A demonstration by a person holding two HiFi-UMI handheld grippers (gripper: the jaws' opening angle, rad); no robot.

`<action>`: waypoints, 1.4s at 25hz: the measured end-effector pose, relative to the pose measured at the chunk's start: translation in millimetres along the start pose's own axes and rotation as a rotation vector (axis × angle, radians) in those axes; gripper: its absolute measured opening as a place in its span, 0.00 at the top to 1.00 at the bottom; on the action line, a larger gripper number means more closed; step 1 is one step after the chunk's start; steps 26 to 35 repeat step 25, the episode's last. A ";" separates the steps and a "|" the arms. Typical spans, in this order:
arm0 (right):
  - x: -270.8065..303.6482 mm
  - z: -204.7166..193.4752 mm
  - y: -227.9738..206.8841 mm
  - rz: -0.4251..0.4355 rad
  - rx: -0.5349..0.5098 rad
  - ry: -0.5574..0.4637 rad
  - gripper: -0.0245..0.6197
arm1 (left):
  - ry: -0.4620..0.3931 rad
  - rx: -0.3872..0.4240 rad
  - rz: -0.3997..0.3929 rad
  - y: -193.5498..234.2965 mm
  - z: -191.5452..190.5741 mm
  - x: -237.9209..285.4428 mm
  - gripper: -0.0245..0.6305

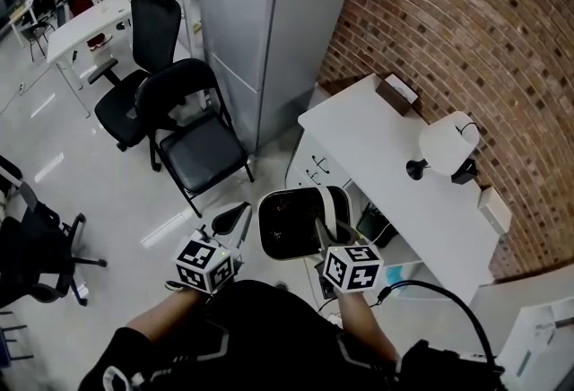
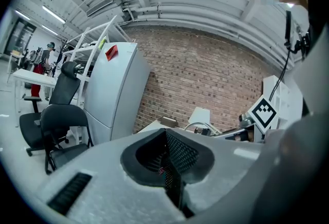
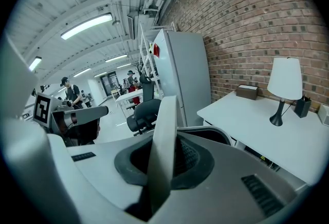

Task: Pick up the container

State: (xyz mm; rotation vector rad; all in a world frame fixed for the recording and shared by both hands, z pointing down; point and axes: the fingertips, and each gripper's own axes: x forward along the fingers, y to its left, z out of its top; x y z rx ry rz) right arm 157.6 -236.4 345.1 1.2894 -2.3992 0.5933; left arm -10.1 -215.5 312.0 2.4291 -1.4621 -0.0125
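The container [image 1: 287, 223] is a white tub with a dark inside, held in the air over the floor in front of the person. My right gripper [image 1: 320, 232] is shut on its right rim. In the right gripper view the white wall of the container [image 3: 163, 130] stands upright between the pads of that gripper [image 3: 167, 164]. My left gripper [image 1: 231, 221] hangs just left of the container, apart from it. In the left gripper view this gripper [image 2: 167, 159] has its jaws together with nothing in them.
A white desk [image 1: 377, 138] stands against the brick wall on the right, with a lamp [image 1: 448, 147] and a small box [image 1: 396, 93] on it. A tall grey cabinet [image 1: 269, 13] rises ahead. Black chairs [image 1: 193, 125] stand on the pale floor to the left.
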 end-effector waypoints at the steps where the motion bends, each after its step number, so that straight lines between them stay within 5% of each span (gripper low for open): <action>1: 0.5 0.3 0.5 0.002 -0.005 0.001 0.91 | 0.001 -0.001 0.002 0.5 -0.3 0.1 0.95; 35: 4.3 4.9 -1.4 0.006 0.006 0.003 0.91 | 0.013 0.009 -0.018 -5.4 0.5 4.3 0.95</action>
